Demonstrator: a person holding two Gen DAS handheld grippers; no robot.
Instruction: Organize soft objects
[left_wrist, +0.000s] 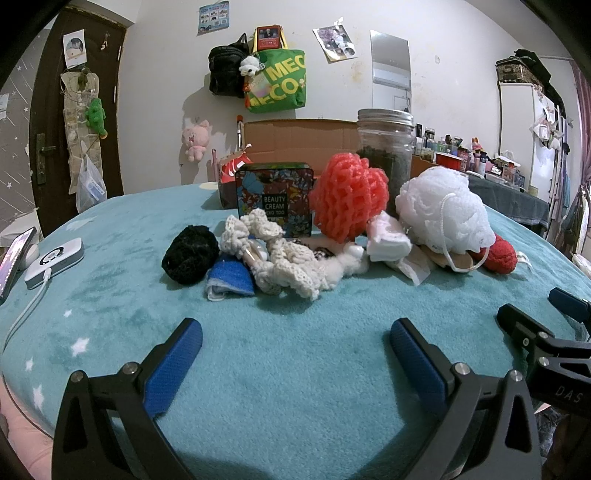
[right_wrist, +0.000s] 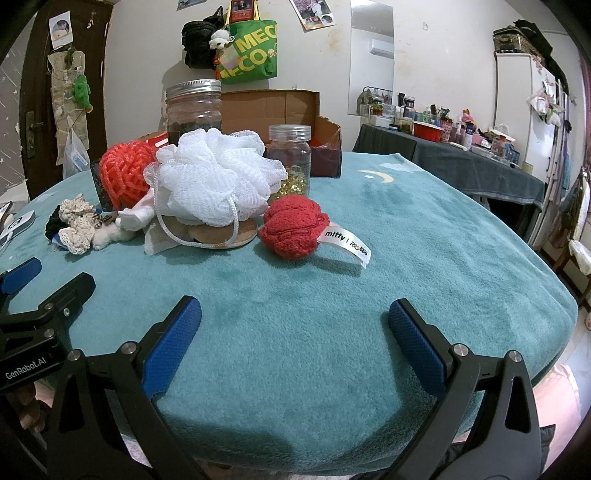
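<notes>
Low in each wrist view, the left gripper (left_wrist: 295, 347) and right gripper (right_wrist: 294, 328) stand spread wide, holding nothing, above the teal blanket (right_wrist: 424, 236). At centre frame in the right view lies the red knit plush (right_wrist: 293, 230), its white tag pointing right. Beyond it, upper left, the white mesh pouf (right_wrist: 214, 177) rests beside the orange net ball (right_wrist: 123, 177); the cream crochet piece (left_wrist: 280, 254) stretches left to right.
</notes>
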